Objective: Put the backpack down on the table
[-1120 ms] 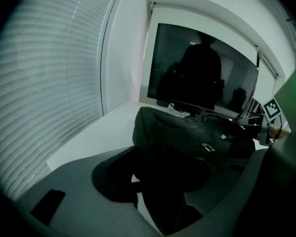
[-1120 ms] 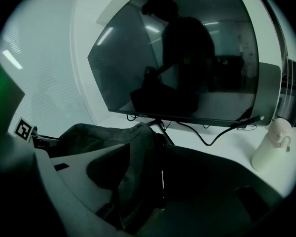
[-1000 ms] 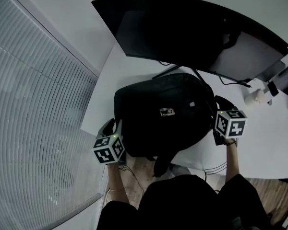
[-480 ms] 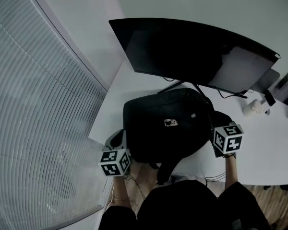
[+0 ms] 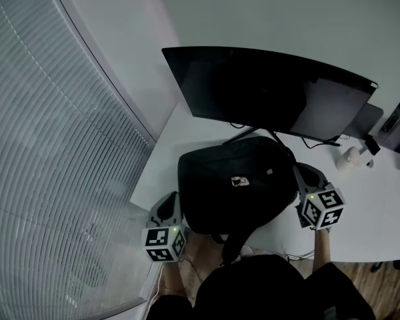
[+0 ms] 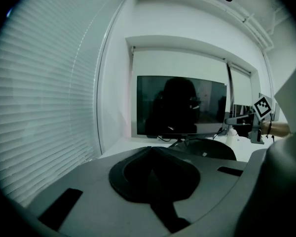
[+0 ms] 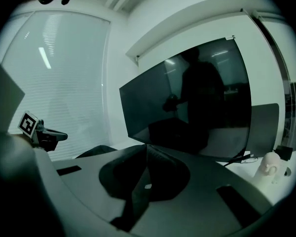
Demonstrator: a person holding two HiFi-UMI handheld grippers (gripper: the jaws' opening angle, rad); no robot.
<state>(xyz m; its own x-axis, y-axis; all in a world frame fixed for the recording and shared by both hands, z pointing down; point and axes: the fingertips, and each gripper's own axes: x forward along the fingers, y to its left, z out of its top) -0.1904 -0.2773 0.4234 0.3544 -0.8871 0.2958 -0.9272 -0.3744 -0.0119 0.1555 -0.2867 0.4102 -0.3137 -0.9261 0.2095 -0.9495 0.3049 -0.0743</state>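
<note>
**A:** Where is the black fabric backpack (image 5: 237, 182)?

**B:** It lies on the white bench (image 5: 380, 212), towards the left end, just in front of a wide, dark curved monitor (image 5: 267, 89).

**A:** And around it?

**B:** The left hand-held gripper (image 5: 169, 202) is just to its left and the right hand-held gripper (image 5: 301, 173) just to its right. Both have just closed their jaws, with nothing between them.

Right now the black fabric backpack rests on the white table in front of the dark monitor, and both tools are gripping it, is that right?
Not quite. The black fabric backpack does rest on the white table in front of the dark monitor, but neither tool grips it: the gripper views show the left tool and the right tool shut on nothing, having just closed.
</note>
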